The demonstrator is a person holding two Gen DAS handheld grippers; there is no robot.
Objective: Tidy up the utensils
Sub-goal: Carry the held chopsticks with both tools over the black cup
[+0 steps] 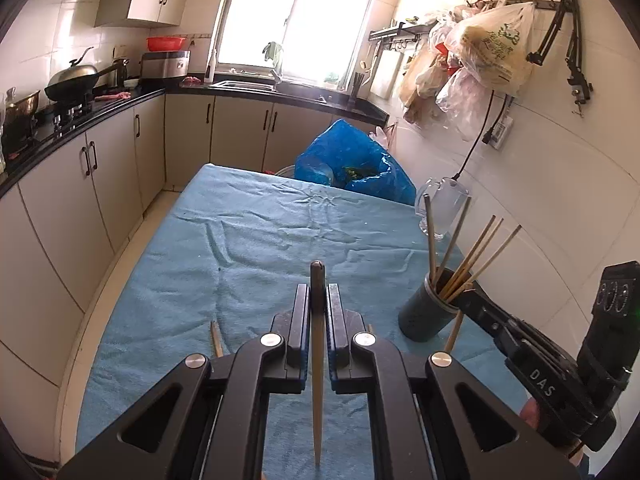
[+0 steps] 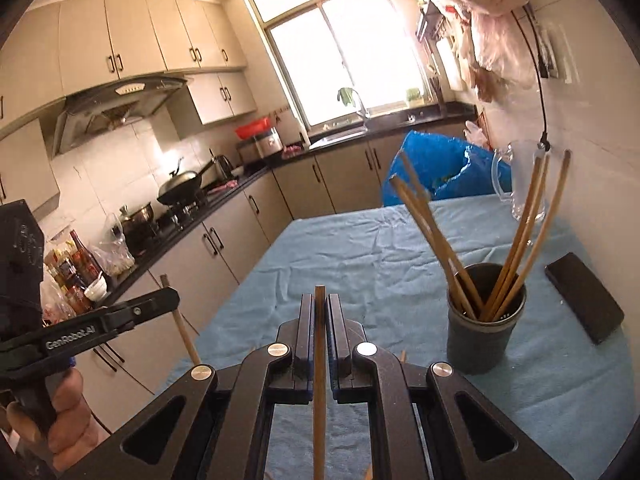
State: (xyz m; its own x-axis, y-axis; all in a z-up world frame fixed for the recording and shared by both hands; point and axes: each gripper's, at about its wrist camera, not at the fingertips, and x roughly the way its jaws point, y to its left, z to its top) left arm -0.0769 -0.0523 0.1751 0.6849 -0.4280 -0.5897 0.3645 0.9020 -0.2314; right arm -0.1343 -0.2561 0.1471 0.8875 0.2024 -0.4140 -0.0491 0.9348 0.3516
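Left gripper [image 1: 318,300] clamps a dark-tipped chopstick [image 1: 318,380]; right gripper [image 2: 319,316] clamps a brown chopstick [image 2: 319,392] — both sticks lie lengthwise between the jaws, tips pointing forward.

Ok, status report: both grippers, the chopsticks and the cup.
Left gripper shut on a chopstick. Right gripper shut on another chopstick. Dark cup upright, holding several. Nothing blocking.

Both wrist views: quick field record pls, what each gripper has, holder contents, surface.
left gripper: shut on a dark-tipped chopstick
right gripper: shut on a brown chopstick
holder: dark cup, upright, several chopsticks standing in it
surface: table under blue cloth
also there: black phone beside the cup, clear jug behind it
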